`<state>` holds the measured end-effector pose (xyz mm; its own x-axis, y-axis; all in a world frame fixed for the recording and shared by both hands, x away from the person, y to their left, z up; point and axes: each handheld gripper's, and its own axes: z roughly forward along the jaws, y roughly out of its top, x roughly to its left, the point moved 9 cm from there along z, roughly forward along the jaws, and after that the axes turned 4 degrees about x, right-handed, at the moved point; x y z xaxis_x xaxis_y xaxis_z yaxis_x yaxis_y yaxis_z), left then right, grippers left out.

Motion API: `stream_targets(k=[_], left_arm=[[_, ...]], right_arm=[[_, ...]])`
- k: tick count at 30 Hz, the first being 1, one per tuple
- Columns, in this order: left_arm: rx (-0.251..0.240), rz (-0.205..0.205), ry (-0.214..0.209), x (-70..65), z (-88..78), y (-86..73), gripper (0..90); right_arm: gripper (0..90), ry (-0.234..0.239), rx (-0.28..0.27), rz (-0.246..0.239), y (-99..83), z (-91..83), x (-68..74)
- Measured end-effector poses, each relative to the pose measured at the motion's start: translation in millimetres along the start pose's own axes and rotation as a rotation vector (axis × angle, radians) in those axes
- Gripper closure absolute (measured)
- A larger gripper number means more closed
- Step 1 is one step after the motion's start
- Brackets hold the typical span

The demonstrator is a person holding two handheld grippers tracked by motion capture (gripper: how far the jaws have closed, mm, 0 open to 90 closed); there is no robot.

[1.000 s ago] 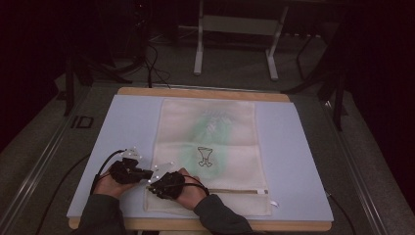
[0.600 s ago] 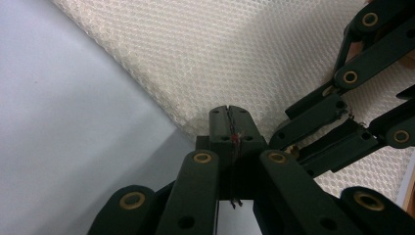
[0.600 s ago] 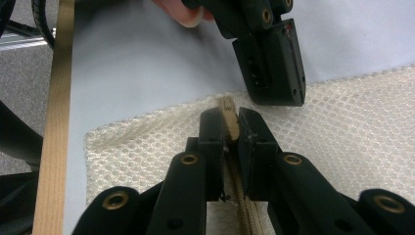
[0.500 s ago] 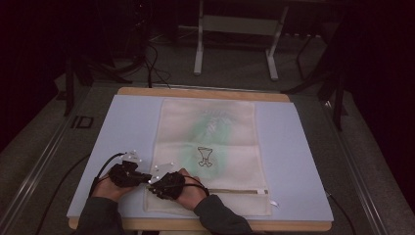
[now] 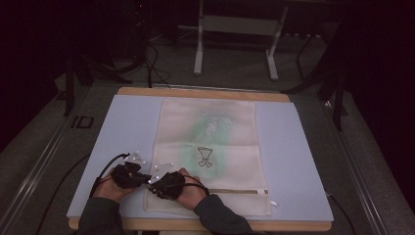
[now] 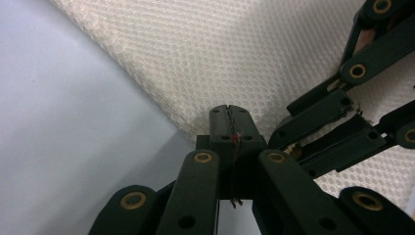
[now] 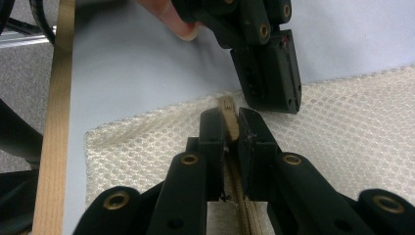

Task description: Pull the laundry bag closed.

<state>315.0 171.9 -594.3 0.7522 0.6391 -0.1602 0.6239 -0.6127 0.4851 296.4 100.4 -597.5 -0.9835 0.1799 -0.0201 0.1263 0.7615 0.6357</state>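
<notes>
A cream mesh bag (image 5: 210, 142) with a green patch and a small dark print lies flat on the pale blue mat (image 5: 132, 122). Its zipper (image 5: 235, 191) runs across near the front edge. Both grippers meet at the bag's front left corner. My left gripper (image 5: 146, 179) points right; its jaws (image 6: 228, 115) are shut on the bag's edge (image 6: 220, 54). My right gripper (image 5: 151, 188) points left, and in its own view it (image 7: 228, 117) is shut on the tan end of the zipper tape (image 7: 229, 110). The left gripper's jaws (image 7: 266, 73) stand just beyond that.
The mat lies on a wooden table (image 5: 205, 93) whose front edge (image 7: 56, 122) is close to my hands. Cables (image 5: 105, 169) trail left from the grippers. A small white tag (image 5: 274, 202) sits at the zipper's right end. Stand legs (image 5: 198, 49) rise behind the table.
</notes>
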Motion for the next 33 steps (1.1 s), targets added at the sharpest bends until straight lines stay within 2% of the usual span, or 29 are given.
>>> stream_targets(k=[5,19,33], left_arm=[[-0.005,-0.012,-0.008,0.3,0.3,0.0,89.9],[-0.011,-0.006,-0.019,1.1,0.3,0.0,89.9],[-0.009,0.005,-0.035,1.8,0.7,1.0,89.9]], right_arm=[[82.1,0.001,0.005,-0.001,-2.2,-2.3,-0.4],[82.2,0.002,0.032,-0.01,-8.8,-9.4,-1.7],[82.2,-0.017,0.056,-0.026,-11.0,-13.6,-0.3]])
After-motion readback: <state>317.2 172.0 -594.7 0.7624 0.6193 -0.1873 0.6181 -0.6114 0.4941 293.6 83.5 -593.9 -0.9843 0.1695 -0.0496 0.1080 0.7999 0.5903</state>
